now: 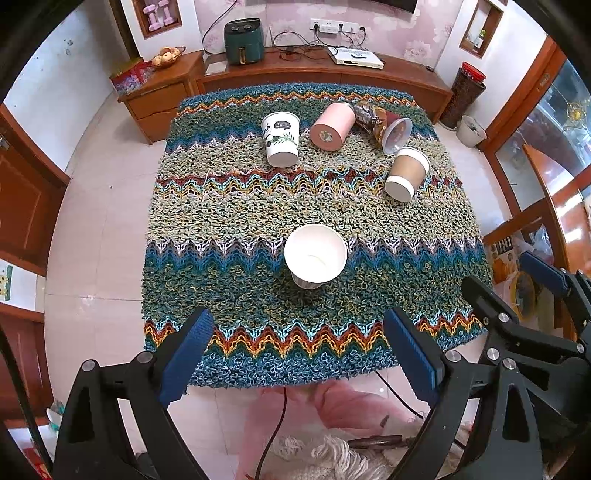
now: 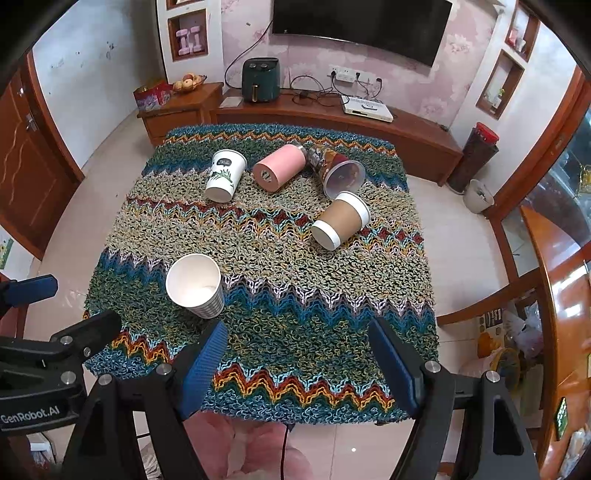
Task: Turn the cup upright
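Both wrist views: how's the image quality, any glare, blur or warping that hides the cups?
Left wrist view: sharp and evenly lit; fisheye bends the room edges, black corners; upright white cup clear. Right wrist view: equally sharp; glare only on the cabinet glass at the right edge; brown cup and pink cup lie clearly visible.

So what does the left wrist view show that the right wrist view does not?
Only the left wrist view: the left tool, open and empty, and a white fluffy thing on the floor.

Only the right wrist view: the right tool, open and empty, and the dark TV on the wall.

Both: the knitted cloth, one white cup standing upright, and the panda cup, pink cup, patterned cup and brown cup lying on their sides.
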